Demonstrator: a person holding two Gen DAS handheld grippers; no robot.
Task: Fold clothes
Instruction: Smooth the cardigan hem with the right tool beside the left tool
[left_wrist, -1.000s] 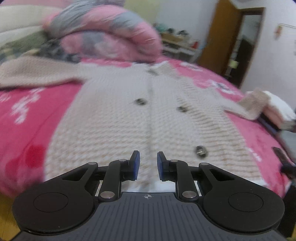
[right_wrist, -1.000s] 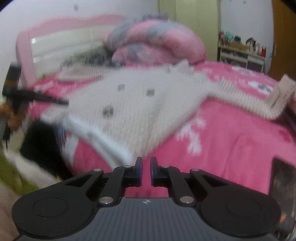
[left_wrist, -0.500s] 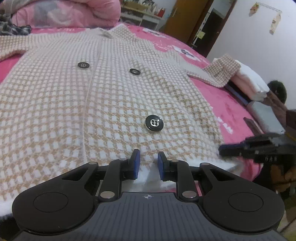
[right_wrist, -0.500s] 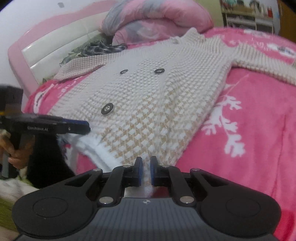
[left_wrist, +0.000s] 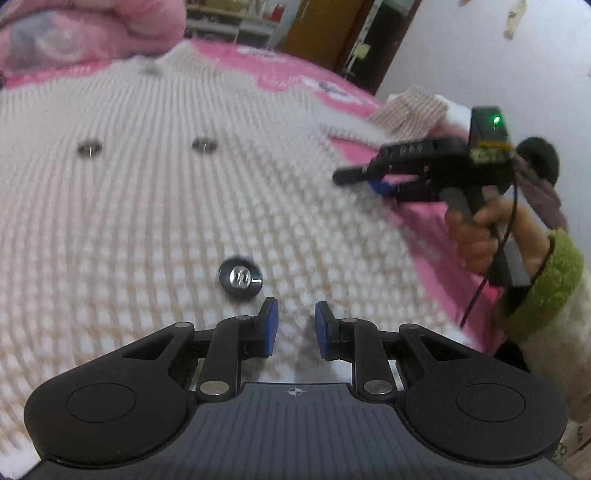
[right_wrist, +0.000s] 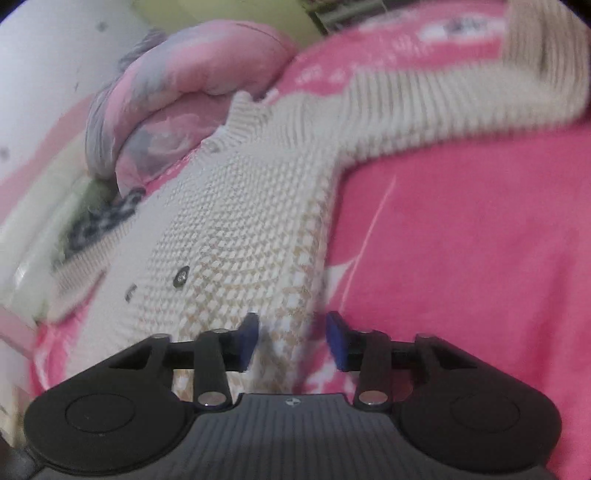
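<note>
A beige-and-white knitted cardigan (left_wrist: 184, 206) lies spread flat on the pink bed, front up, with dark buttons (left_wrist: 240, 280) down its middle. My left gripper (left_wrist: 295, 328) hovers low over the cardigan's lower hem just right of the nearest button, jaws slightly apart with nothing pinched between them. In the same view my right gripper (left_wrist: 362, 182), held by a hand in a green cuff, sits at the cardigan's right edge. In the right wrist view the right gripper (right_wrist: 291, 339) is opening; the cardigan's side edge (right_wrist: 295, 295) lies between the fingers, not pressed. One sleeve (right_wrist: 461, 107) stretches away to the upper right.
A rolled pink and grey quilt (right_wrist: 177, 107) lies at the head of the bed. The pink bedsheet (right_wrist: 461, 258) spreads right of the cardigan. Folded pale clothes (left_wrist: 413, 110) rest at the bed's far right edge, and a brown door (left_wrist: 325, 33) stands behind.
Both grippers have come down closer to the cardigan's lower part. The right gripper rolled, moved to the cardigan's right edge, and its jaws spread apart. The left jaws kept the same gap.
</note>
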